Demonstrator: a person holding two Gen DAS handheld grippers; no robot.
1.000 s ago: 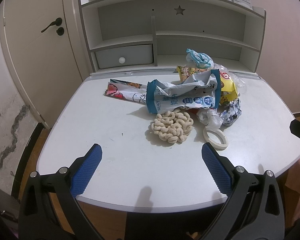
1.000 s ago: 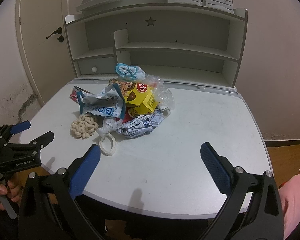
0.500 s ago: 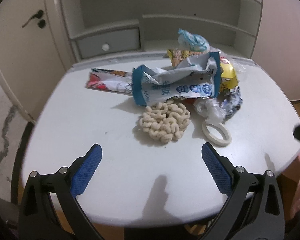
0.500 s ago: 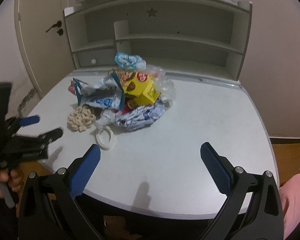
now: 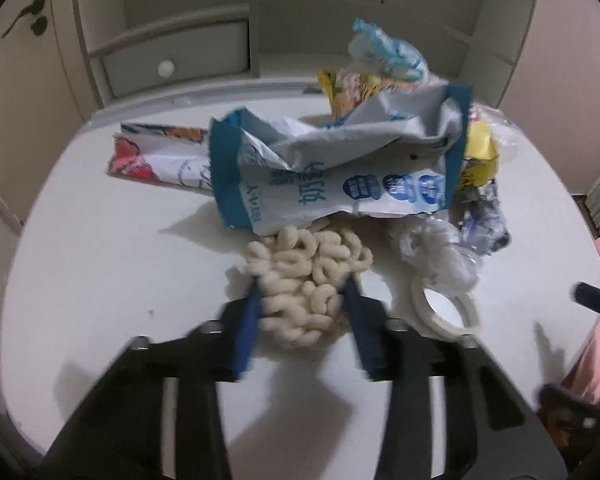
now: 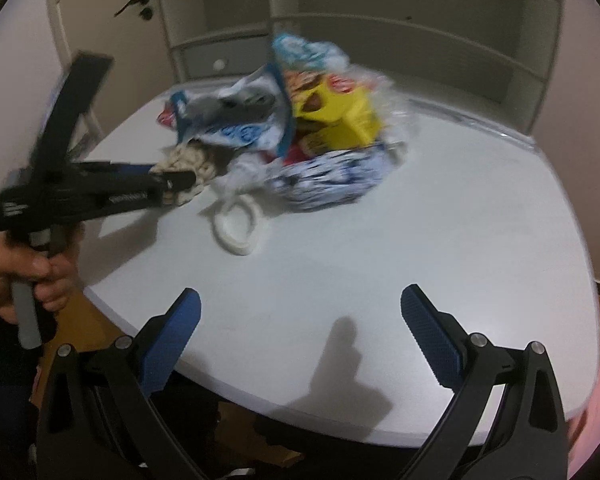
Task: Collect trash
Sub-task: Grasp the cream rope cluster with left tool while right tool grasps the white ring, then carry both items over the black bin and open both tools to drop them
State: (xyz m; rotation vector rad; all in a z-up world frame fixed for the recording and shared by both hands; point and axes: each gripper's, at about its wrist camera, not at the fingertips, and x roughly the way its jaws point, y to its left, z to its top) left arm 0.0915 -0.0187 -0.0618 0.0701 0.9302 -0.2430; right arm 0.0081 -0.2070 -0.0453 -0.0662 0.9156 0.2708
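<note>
A pile of trash lies on the white table (image 5: 100, 264). A cream knotted cord bundle (image 5: 300, 280) sits at its near edge, and my left gripper (image 5: 302, 292) has its blue fingers closed against both sides of it. Behind it lie a crumpled blue-and-white bag (image 5: 332, 168), a red-and-white wrapper (image 5: 152, 156), a yellow box (image 6: 340, 116) and clear plastic (image 5: 436, 256). A white tape ring (image 5: 444, 308) lies to the right. My right gripper (image 6: 300, 328) is open and empty over the table's near edge. The left gripper also shows in the right wrist view (image 6: 172, 180).
A white shelf unit with a small drawer (image 5: 176, 64) stands at the back of the table. A door (image 6: 100, 20) is at the back left. The table's front edge (image 6: 260, 400) lies just under my right gripper.
My left gripper moved forward to the cord bundle and closed from wide open onto it. My right gripper drew a little nearer the table and stayed open.
</note>
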